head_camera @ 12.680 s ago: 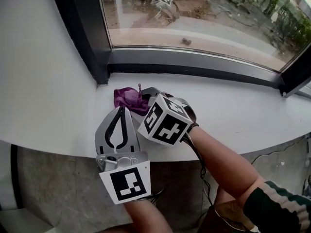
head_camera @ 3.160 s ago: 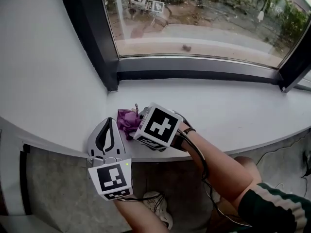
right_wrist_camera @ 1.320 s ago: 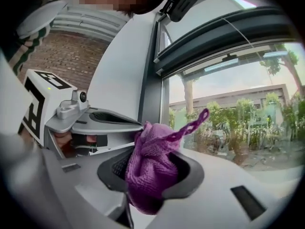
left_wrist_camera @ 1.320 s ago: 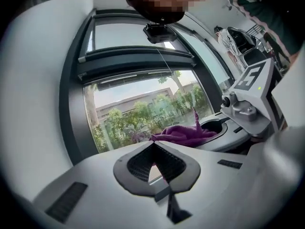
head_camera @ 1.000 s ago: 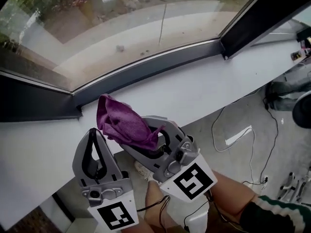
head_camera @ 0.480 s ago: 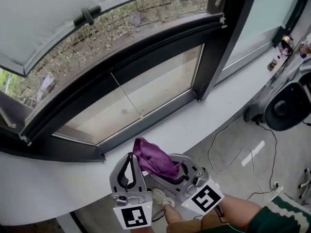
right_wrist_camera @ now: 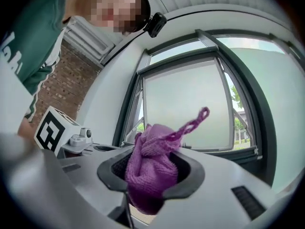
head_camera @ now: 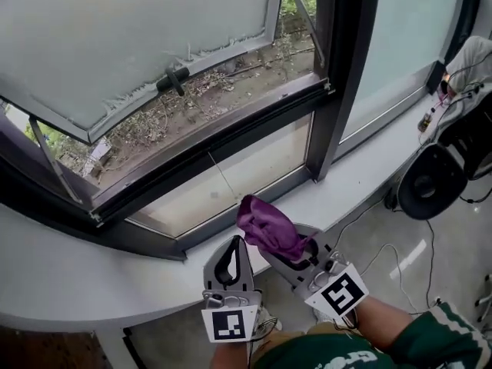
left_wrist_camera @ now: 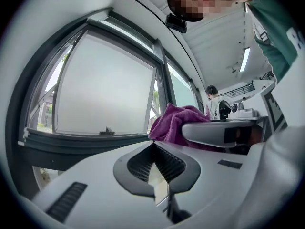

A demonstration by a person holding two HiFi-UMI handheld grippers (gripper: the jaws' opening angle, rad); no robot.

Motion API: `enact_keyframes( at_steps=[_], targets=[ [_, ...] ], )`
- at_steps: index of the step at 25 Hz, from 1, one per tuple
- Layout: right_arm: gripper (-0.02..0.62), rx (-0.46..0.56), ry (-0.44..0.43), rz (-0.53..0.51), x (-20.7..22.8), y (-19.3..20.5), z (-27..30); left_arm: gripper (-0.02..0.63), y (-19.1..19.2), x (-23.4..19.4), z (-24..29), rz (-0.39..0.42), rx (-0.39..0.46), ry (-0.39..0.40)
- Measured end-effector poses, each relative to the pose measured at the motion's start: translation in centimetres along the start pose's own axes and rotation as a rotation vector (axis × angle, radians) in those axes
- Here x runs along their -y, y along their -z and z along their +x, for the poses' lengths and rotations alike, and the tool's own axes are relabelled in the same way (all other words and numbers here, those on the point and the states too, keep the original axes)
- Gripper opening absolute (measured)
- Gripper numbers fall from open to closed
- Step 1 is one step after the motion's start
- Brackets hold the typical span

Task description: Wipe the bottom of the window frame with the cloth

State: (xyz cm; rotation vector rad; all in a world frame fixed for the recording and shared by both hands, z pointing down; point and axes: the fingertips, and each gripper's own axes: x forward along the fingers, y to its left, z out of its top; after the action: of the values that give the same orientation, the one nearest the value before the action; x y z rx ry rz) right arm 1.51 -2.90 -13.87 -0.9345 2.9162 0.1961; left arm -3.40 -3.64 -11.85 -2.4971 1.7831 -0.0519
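A crumpled purple cloth (head_camera: 269, 225) is clamped in my right gripper (head_camera: 286, 244), held in the air above the white sill (head_camera: 69, 283). In the right gripper view the cloth (right_wrist_camera: 151, 168) bulges from between the jaws, with a loop sticking up. My left gripper (head_camera: 233, 244) hangs just left of it, jaws pressed together with nothing between them. From the left gripper view the cloth (left_wrist_camera: 177, 123) shows to the right of those jaws. Ahead runs the dark bottom rail of the window frame (head_camera: 215, 158), under the frosted sash that stands tilted outward.
A dark vertical mullion (head_camera: 346, 68) stands to the right of the open sash, which carries a handle (head_camera: 175, 79). A lower fixed pane (head_camera: 231, 183) sits between rail and sill. A round black device (head_camera: 427, 191) and cables lie on the floor at the right.
My right gripper took the cloth off the sill and raised it. Over the last second the view swung up to the open window, and both grippers shifted slightly right.
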Motion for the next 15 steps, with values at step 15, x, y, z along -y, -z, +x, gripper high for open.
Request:
enact_keyframes(
  at_steps=[15],
  targets=[
    [0.147, -0.026, 0.04, 0.026, 2.4, -2.1, -6.3, 0.003, -4.1, 5.0, -0.8, 0.07, 0.024, -0.006]
  ],
)
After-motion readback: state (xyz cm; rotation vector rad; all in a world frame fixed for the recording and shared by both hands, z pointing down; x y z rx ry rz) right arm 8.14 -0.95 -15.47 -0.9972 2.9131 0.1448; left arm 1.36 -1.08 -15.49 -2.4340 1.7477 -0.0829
